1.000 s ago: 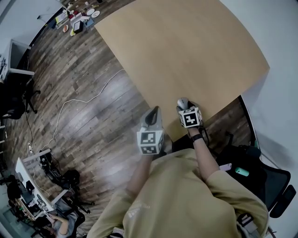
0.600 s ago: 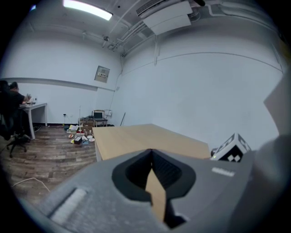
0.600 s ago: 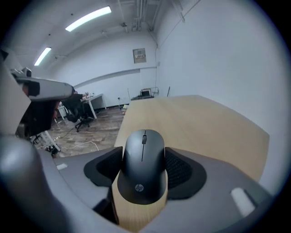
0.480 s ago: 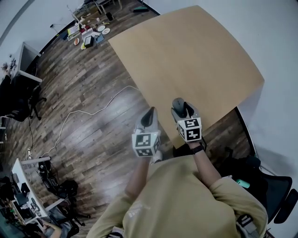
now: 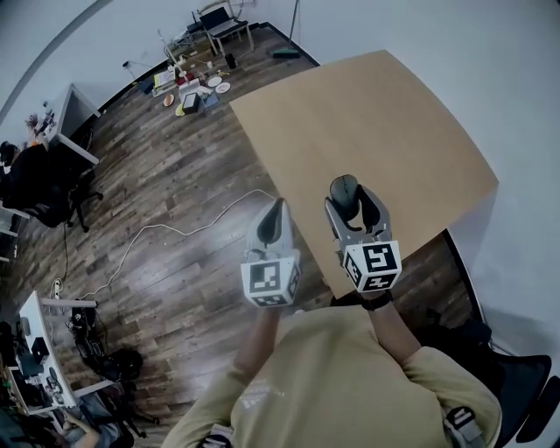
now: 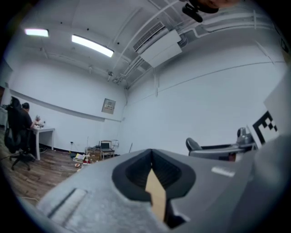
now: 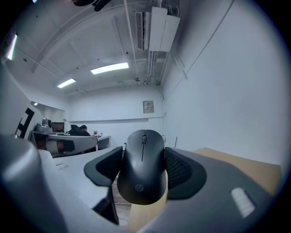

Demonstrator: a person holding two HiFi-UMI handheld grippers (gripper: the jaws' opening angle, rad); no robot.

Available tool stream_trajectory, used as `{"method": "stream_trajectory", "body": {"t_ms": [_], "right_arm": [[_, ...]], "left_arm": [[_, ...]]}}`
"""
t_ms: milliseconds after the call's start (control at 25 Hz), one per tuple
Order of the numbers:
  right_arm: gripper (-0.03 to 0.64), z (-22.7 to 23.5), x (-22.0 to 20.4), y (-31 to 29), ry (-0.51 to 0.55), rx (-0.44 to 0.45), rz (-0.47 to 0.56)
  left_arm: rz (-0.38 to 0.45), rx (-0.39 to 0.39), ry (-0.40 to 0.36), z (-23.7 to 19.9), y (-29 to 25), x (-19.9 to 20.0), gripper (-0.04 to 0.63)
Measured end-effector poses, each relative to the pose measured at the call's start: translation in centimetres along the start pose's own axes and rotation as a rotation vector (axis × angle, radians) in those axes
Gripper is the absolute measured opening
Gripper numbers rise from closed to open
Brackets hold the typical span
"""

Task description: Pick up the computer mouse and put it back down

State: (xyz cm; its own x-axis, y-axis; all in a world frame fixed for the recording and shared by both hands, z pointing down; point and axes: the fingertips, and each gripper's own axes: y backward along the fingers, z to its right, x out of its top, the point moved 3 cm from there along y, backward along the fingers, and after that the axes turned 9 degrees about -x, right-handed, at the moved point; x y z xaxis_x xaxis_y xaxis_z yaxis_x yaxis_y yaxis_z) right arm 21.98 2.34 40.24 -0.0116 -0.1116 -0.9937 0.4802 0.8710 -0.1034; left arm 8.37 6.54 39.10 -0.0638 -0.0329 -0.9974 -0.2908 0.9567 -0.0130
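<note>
My right gripper point(image 5: 351, 198) is shut on a black computer mouse point(image 5: 346, 189), held in the air above the near edge of the bare tan table point(image 5: 376, 122). In the right gripper view the mouse point(image 7: 142, 169) sits lengthwise between the two dark pads point(image 7: 182, 170), its wheel end pointing away, and the gripper point(image 7: 143, 159) points level. My left gripper point(image 5: 277, 212) hangs beside it to the left, over the wooden floor, with its jaws shut and nothing in them. In the left gripper view point(image 6: 153, 159) only a thin tan slit shows between the pads.
A white cable point(image 5: 175, 229) runs across the wooden floor point(image 5: 157, 175). Small items point(image 5: 188, 87) and a chair point(image 5: 223, 19) stand by the far wall. Desks and a seated person point(image 5: 31, 179) are at the left. A dark office chair point(image 5: 516, 385) is at the lower right.
Both grippers have risen toward the head camera and look larger. The mouse has stayed in the right gripper. The view now takes in more of the far room.
</note>
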Motion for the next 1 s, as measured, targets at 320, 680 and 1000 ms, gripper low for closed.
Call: {"method": "stream_trajectory", "body": {"t_ms": [320, 680, 1000], "right_arm": [[0.298, -2.0, 3.6, 0.9, 0.033, 0.107, 0.105], [0.296, -0.6, 3.5, -1.7, 0.027, 0.181, 0.060], [0.298, 0.1, 1.4, -4.0, 0.030, 0.337, 0.010]], "left_arm": [[0.063, 0.066, 0.007, -0.2, 1.3, 2.0, 0.003], [0.056, 0.164, 0.056, -0.6, -0.1, 1.6, -0.003], [0.022, 0.302, 0.054, -0.5, -0.6, -0.9, -0.002]]}}
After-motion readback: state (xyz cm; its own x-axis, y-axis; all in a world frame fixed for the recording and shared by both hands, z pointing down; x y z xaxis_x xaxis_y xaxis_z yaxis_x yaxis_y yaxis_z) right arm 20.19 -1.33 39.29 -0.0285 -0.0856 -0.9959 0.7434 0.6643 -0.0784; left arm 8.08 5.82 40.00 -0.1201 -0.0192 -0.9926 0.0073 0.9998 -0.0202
